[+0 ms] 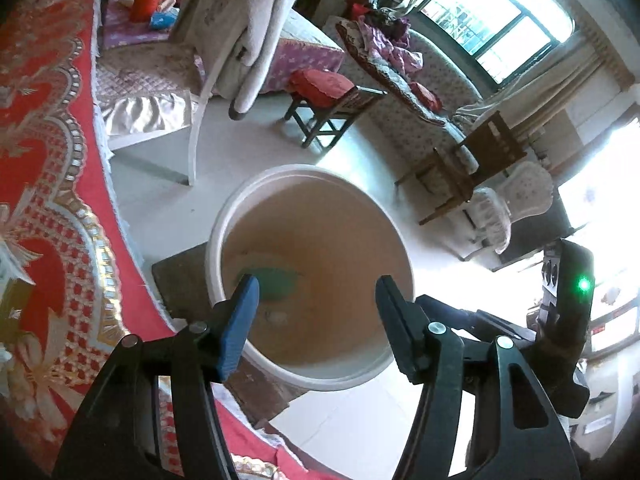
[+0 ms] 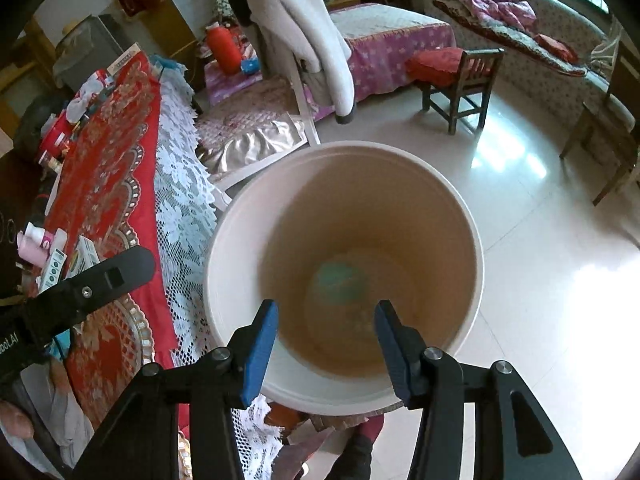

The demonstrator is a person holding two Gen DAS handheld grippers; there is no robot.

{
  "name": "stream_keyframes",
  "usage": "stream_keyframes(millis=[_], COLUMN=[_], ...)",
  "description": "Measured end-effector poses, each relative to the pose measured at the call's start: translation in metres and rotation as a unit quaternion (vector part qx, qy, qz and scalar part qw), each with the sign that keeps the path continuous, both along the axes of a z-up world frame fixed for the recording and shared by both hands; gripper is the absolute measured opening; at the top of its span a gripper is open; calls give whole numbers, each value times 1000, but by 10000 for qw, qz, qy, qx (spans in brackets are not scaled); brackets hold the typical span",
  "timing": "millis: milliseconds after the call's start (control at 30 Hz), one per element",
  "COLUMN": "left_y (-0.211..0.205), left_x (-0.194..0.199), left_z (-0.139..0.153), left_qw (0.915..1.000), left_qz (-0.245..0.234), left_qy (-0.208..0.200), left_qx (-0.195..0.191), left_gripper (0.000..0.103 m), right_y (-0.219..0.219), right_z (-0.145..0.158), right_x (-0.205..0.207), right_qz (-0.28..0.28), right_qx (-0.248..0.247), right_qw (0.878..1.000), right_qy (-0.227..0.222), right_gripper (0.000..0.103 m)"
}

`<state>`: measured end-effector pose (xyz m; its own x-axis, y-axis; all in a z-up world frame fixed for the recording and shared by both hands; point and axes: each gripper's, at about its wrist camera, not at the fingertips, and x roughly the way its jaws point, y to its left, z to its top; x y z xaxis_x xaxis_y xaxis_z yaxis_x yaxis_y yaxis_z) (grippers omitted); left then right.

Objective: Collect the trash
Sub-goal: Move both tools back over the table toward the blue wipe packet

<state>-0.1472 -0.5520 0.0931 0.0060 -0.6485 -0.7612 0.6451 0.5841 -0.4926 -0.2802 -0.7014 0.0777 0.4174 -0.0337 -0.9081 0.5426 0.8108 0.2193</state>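
Blue pads on black arms are being shown by the left gripper [image 1: 316, 292] and the right gripper [image 2: 326, 322]. Between and beyond the fingertips, a white bucket [image 2: 224, 264] with a tan inside is being seen, a green scrap [image 2: 340, 282] lying at its bottom. To the left, a red cloth [image 2: 104, 168] patterned in gold is being edged by white lace [image 2: 180, 208].

A lived-in home's living room: a floral sofa [image 1: 424, 92] beneath a barred window [image 1: 484, 20], wooden chairs [image 2: 460, 76], a red embroidered tablecloth [image 2: 108, 128], and a glossy tiled floor [image 2: 540, 240].
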Motion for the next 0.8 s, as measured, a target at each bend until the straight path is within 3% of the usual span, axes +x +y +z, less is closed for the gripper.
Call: stream_keyframes(millis=[367,800], left_y=[40,123], left_x=[5,26], left_z=[14,29], left_qw=[9950,9796], left_qz=[551,1270], left_qy=[-717,-1313], left_qx=[427,840], left_gripper=[59,59], right_y=[26,92], right_z=[8,27], right_x=[20,65], right_qz=[296,956], right_qx=[-47,-112], right_qw=[9995,9947], right_qy=[-119,-364], right_gripper=[48,56])
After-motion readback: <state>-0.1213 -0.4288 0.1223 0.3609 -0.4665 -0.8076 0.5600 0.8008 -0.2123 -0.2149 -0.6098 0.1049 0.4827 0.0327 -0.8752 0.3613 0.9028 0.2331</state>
